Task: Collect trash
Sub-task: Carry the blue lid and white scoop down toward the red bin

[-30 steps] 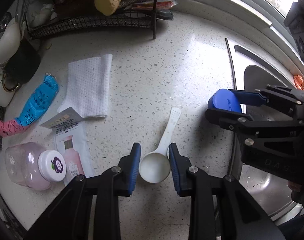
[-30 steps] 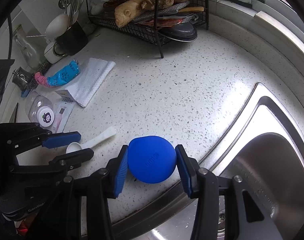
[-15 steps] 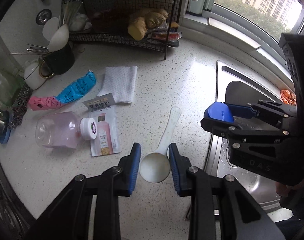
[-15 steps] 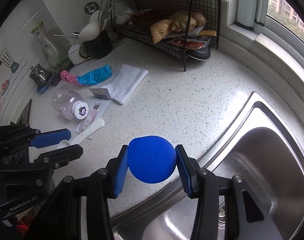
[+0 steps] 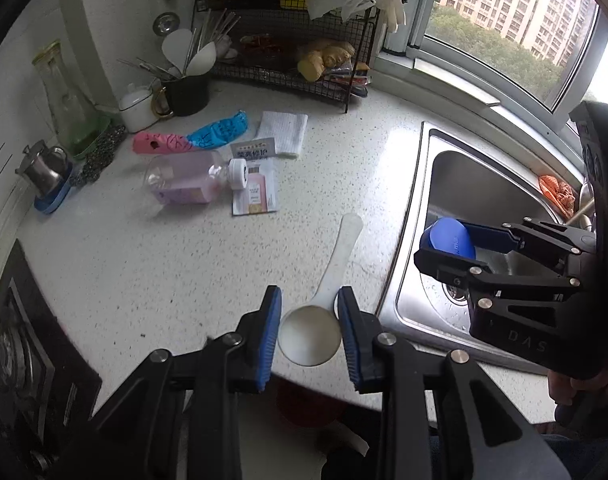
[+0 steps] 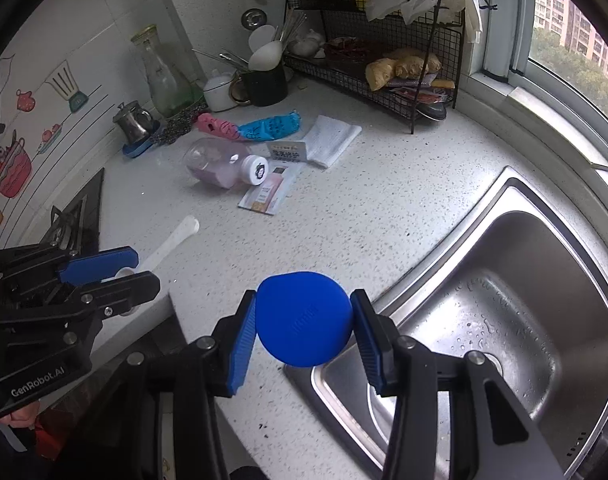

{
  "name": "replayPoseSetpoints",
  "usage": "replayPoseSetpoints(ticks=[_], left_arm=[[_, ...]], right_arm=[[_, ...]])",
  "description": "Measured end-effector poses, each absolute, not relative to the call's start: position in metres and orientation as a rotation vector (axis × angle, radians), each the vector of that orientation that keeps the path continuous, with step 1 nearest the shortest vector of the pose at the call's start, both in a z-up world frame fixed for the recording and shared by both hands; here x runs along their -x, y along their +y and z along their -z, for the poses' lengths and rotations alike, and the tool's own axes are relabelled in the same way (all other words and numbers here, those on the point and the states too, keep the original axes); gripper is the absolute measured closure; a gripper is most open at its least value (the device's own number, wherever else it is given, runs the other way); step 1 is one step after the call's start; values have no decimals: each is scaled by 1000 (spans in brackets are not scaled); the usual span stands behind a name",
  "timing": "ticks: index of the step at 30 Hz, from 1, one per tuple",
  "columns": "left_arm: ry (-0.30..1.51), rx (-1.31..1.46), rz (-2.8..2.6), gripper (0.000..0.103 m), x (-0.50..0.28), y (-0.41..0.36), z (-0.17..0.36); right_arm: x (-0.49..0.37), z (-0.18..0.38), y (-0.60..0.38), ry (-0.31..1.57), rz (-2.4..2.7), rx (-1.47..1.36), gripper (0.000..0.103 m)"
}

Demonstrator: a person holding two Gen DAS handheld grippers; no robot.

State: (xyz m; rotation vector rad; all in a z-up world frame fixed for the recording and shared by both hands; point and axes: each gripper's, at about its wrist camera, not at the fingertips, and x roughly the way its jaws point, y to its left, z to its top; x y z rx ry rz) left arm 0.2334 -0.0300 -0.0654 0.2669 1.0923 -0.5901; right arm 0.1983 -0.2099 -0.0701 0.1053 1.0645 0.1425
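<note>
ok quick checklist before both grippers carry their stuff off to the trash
1. Left gripper shut on white scoop: ok.
2. Right gripper shut on blue lid: ok.
3. Both items lifted off the countertop: ok.
4. Grippers apart from each other: ok.
5. Trash bin location: cannot tell, none clearly in view.
6. Remaining trash, pink bottle and sachet, still on counter: not ok.

Speckled white countertop (image 5: 183, 264), steel sink (image 6: 516, 320), daylit window (image 5: 516, 28), tiled wall (image 6: 83, 36)
</note>
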Motion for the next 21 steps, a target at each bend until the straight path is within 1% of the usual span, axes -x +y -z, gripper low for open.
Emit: replayPoseSetpoints(ticks=[11,15,21], left_arm=[[1119,-230,531,76,-140,40,72],[1158,-205,512,76,-112,64,88],[1236,-172,467,76,-85,92,123]], right_arm=[[-115,73,-151,1057,-181,-89,59],[-93,79,-134,1063,-202,-74,59],[-70,110,-111,1127,-231,-53,59]])
